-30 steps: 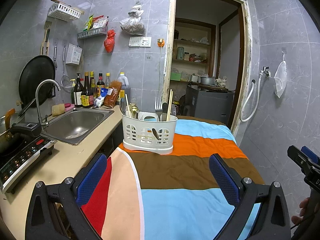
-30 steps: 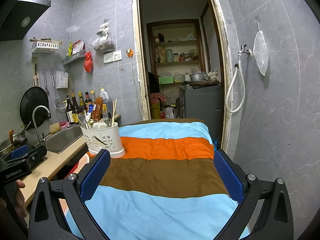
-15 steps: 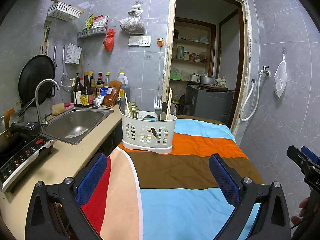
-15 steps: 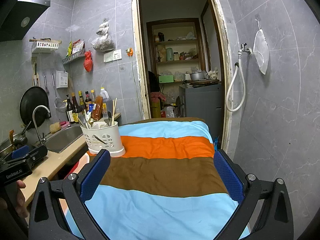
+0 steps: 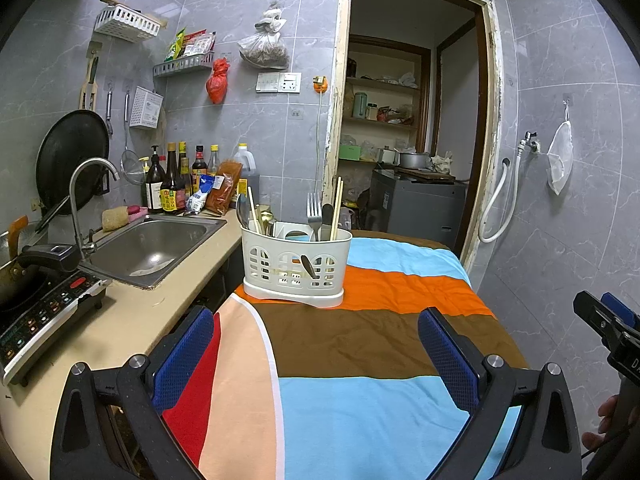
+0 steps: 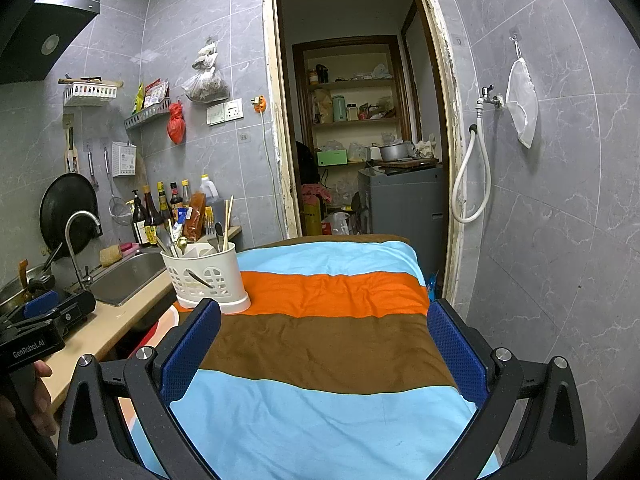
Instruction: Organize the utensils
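Note:
A white slotted utensil caddy (image 5: 295, 266) (image 6: 208, 276) stands on the far left part of the striped cloth, on its orange band. Upright inside it are a fork (image 5: 314, 216), chopsticks (image 5: 337, 206), a gold spoon (image 5: 263, 216) and other cutlery. My left gripper (image 5: 316, 354) is open and holds nothing, hovering over the brown and blue stripes well short of the caddy. My right gripper (image 6: 324, 354) is open and holds nothing too, over the brown stripe with the caddy ahead on its left. Each gripper shows at the edge of the other's view.
The striped cloth (image 5: 360, 360) covers a table beside a beige counter (image 5: 120, 320). The counter carries a steel sink (image 5: 148, 246) with a tap, an induction cooker (image 5: 36, 320) and sauce bottles (image 5: 172, 184). An open doorway (image 6: 360, 140) is behind, a tiled wall to the right.

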`<move>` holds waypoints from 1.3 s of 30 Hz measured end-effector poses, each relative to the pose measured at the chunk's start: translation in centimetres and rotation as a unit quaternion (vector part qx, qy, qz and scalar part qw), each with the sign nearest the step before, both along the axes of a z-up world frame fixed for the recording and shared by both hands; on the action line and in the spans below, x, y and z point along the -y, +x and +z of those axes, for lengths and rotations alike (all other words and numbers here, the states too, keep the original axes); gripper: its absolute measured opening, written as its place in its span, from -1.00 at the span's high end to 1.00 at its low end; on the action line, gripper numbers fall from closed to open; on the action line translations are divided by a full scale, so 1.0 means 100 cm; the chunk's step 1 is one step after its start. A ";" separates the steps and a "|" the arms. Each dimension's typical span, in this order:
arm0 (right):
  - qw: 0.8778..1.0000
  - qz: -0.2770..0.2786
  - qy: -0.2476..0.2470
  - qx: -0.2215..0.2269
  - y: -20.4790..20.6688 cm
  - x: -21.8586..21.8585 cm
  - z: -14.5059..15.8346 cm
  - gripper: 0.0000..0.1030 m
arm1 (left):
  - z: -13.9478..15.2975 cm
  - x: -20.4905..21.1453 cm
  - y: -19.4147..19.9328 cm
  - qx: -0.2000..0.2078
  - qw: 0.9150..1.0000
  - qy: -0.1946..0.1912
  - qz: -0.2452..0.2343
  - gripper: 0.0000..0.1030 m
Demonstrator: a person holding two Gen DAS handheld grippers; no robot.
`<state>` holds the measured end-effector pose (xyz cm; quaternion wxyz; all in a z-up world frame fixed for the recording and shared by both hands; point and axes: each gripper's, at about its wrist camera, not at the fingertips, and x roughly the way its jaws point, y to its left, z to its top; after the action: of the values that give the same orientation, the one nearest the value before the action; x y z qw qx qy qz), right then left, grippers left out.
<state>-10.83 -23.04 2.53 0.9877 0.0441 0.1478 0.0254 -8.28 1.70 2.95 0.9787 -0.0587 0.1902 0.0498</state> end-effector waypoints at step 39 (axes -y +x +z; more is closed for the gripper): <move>1.000 0.002 0.001 -0.002 -0.005 -0.002 -0.001 -0.97 | -0.001 0.001 0.000 -0.002 1.000 -0.001 0.001 -0.99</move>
<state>-11.36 -22.83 2.47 0.9873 0.0446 0.1501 0.0278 -8.30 1.64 2.80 0.9783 -0.0597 0.1920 0.0506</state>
